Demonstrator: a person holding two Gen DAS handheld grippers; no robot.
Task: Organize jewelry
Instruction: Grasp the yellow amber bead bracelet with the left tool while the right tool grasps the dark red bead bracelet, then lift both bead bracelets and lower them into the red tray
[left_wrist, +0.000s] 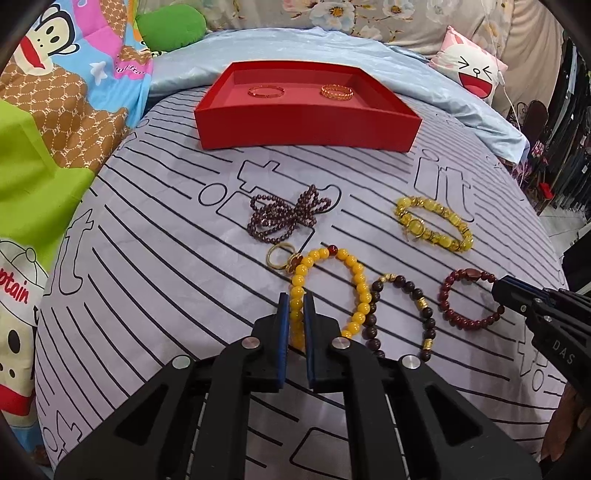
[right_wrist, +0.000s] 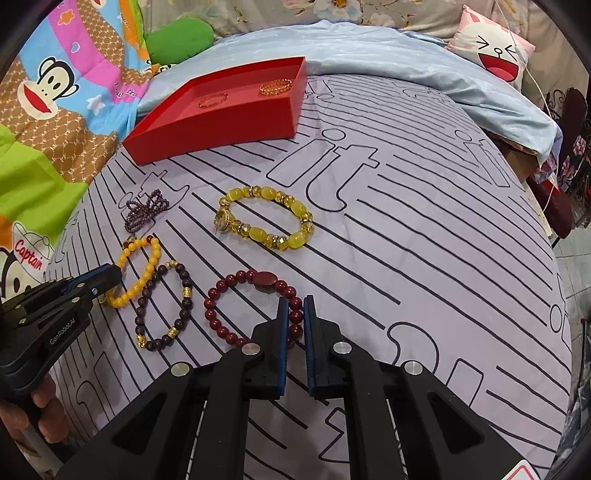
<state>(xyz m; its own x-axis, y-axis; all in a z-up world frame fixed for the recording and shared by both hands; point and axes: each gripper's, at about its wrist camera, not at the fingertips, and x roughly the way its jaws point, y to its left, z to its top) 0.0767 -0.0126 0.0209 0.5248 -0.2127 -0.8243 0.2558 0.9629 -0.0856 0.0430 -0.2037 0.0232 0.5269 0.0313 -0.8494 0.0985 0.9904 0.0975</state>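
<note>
A red box (left_wrist: 306, 125) at the back of the bed holds two gold bangles (left_wrist: 266, 91) (left_wrist: 336, 91). My left gripper (left_wrist: 294, 299) is shut on the left side of the yellow bead bracelet (left_wrist: 356, 273), which lies on the sheet. My right gripper (right_wrist: 295, 301) is shut on the right side of the dark red bead bracelet (right_wrist: 236, 277). Between them lies a brown and gold bead bracelet (left_wrist: 402, 288). A purple bead strand (left_wrist: 288, 214), a gold ring (left_wrist: 277, 256) and a chunky yellow bracelet (left_wrist: 432, 221) lie farther back.
The striped lilac sheet (right_wrist: 406, 258) covers the bed. A cartoon quilt (left_wrist: 55, 92) and green cushion (left_wrist: 173, 26) are at the left, a light blue blanket (right_wrist: 406, 66) and cat pillow (right_wrist: 495, 55) behind. The bed edge falls off at the right.
</note>
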